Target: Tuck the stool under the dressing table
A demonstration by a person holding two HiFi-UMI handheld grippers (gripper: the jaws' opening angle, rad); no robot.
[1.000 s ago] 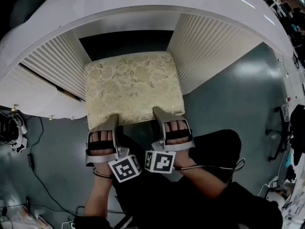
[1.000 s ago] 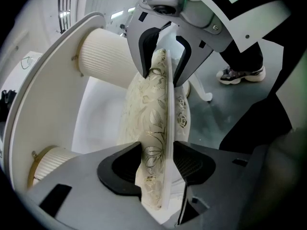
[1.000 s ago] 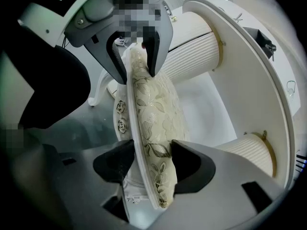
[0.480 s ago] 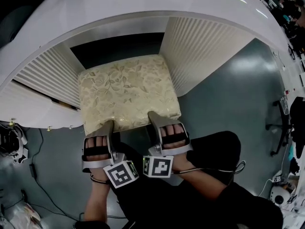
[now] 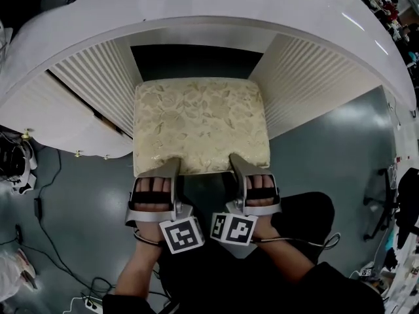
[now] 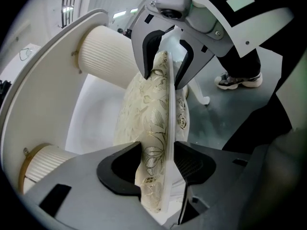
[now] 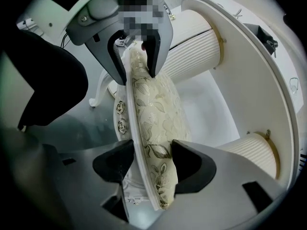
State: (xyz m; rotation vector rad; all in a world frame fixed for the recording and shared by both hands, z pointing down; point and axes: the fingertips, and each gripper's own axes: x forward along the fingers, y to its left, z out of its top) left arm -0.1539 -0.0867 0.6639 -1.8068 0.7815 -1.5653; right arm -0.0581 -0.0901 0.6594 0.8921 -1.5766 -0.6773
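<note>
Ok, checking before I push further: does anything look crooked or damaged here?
Nothing stands out. The cream floral-cushioned stool sits square in the opening of the white curved dressing table, left tongs and right tongs clamped on its near edge.

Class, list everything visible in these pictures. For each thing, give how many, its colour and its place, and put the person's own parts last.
stool: one, cream floral cushion on a white frame, far part between the ribbed panels.
dressing table: one, white, curved top across the upper head view.
ribbed panels: two, off-white, either side of the dark opening.
floor: grey-green, beneath everything.
cables: several, black, on the floor at left.
left gripper: one, grey, shut on the stool's near edge.
right gripper: one, grey, shut on the same edge.
hands: two, in the gripper handles.
</note>
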